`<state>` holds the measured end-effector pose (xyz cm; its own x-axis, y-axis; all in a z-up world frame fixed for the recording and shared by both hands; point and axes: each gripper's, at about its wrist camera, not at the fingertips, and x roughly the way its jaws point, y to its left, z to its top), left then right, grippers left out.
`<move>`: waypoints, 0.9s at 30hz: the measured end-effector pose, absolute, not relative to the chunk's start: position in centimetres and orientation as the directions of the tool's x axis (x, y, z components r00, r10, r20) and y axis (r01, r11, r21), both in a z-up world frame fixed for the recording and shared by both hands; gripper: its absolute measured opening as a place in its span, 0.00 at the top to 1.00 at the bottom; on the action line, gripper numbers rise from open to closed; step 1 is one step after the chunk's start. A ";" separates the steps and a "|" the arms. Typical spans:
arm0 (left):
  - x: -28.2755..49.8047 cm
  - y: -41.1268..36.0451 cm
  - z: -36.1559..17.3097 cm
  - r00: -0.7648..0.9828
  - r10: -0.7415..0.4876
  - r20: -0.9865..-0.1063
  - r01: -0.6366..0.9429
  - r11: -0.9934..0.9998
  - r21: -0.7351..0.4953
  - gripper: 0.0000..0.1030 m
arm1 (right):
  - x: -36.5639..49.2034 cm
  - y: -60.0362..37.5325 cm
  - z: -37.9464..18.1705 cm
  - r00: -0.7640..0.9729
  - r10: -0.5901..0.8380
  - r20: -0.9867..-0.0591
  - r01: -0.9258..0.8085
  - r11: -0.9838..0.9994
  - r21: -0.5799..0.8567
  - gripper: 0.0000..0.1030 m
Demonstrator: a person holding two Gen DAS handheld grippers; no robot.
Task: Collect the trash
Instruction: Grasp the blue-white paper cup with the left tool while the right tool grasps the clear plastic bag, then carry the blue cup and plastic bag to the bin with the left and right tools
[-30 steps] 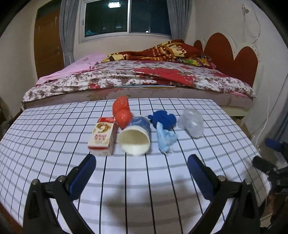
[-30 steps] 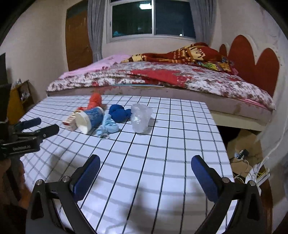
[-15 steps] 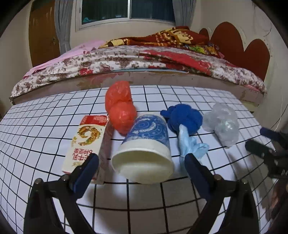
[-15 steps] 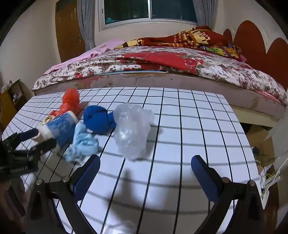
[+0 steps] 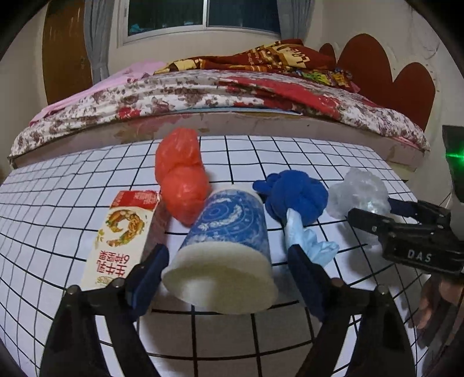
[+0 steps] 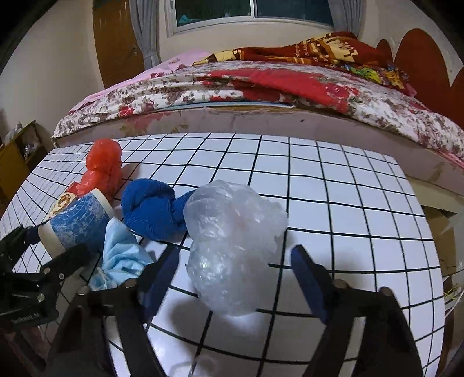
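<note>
We record a home bedroom. A bed (image 5: 232, 98) stands behind the work surface, covered with a floral quilt (image 6: 261, 87) and a red patterned blanket (image 5: 278, 55), with a pink sheet (image 5: 127, 75) at its far side. A red scalloped headboard (image 5: 385, 84) stands against the wall. We also note a curtained window (image 5: 203, 14), dark outside, a wooden door (image 5: 63, 52), and a table (image 6: 348, 203) under a grid-patterned cloth.

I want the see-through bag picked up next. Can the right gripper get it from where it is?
Probably yes. The clear bag lies on the checked table right between the closing fingers of the right gripper, with nothing in the way. The blue cloth sits just beside it, so it might get nudged.
</note>
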<state>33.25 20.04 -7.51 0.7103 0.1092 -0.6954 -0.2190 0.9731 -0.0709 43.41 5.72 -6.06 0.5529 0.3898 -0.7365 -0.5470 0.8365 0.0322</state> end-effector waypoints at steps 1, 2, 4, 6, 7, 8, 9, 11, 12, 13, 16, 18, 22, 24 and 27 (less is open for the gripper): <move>33.3 20.0 -7.6 0.708 0.104 -0.698 -0.219 0.973 -0.077 0.22 | 43.6 5.8 -6.2 0.548 0.390 -0.740 -0.549 0.835 0.034 0.34; 33.4 19.9 -7.7 0.706 0.096 -0.701 -0.216 0.973 -0.084 0.26 | 43.6 5.9 -6.3 0.545 0.390 -0.742 -0.549 0.835 0.036 0.42; 33.6 19.7 -7.9 0.702 0.096 -0.705 -0.216 0.973 -0.083 0.30 | 43.8 5.9 -6.6 0.530 0.393 -0.751 -0.550 0.834 0.048 0.51; 33.6 19.7 -7.8 0.708 0.088 -0.701 -0.215 0.972 -0.095 0.34 | 43.7 5.9 -6.7 0.527 0.395 -0.752 -0.551 0.833 0.051 0.52; 33.5 19.7 -7.7 0.710 0.085 -0.699 -0.214 0.972 -0.100 0.36 | 43.7 5.8 -6.7 0.526 0.397 -0.752 -0.551 0.833 0.054 0.52; 33.5 19.7 -7.7 0.714 0.079 -0.696 -0.214 0.971 -0.109 0.39 | 43.6 5.7 -6.6 0.525 0.399 -0.752 -0.552 0.832 0.056 0.53; 33.5 19.8 -7.6 0.719 0.074 -0.691 -0.217 0.968 -0.122 0.40 | 43.5 5.7 -6.6 0.523 0.402 -0.751 -0.554 0.830 0.058 0.53; 33.4 19.8 -7.5 0.723 0.062 -0.688 -0.212 0.968 -0.136 0.44 | 43.4 5.5 -6.6 0.519 0.407 -0.752 -0.558 0.828 0.063 0.54; 33.4 19.7 -7.5 0.725 0.059 -0.686 -0.209 0.968 -0.137 0.44 | 43.3 5.4 -6.5 0.518 0.408 -0.751 -0.559 0.827 0.064 0.54; 33.3 19.7 -7.3 0.729 0.058 -0.682 -0.206 0.969 -0.138 0.45 | 43.3 5.4 -6.5 0.518 0.411 -0.750 -0.560 0.826 0.066 0.54; 32.8 19.5 -6.7 0.747 0.059 -0.662 -0.203 0.969 -0.143 0.46 | 42.6 4.9 -6.1 0.533 0.430 -0.728 -0.565 0.822 0.071 0.55; 32.5 19.6 -6.3 0.761 0.064 -0.646 -0.205 0.968 -0.145 0.46 | 42.1 4.8 -5.9 0.544 0.437 -0.717 -0.570 0.819 0.067 0.56; 31.7 19.4 -5.4 0.778 0.067 -0.625 -0.199 0.969 -0.143 0.46 | 40.8 4.1 -4.8 0.571 0.451 -0.686 -0.575 0.816 0.058 0.56; 31.1 18.9 -4.8 0.788 0.071 -0.611 -0.193 0.972 -0.135 0.46 | 39.9 3.5 -4.0 0.585 0.456 -0.671 -0.575 0.817 0.054 0.56; 30.2 18.1 -4.2 0.801 0.069 -0.595 -0.179 0.976 -0.128 0.46 | 38.6 2.5 -2.9 0.599 0.458 -0.657 -0.573 0.818 0.048 0.56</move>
<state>30.19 18.12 -4.16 0.8011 0.0689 -0.5946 -0.1787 0.9756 -0.1276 38.64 2.48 -2.92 0.5993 0.4579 -0.6566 -0.5729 0.8182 0.0476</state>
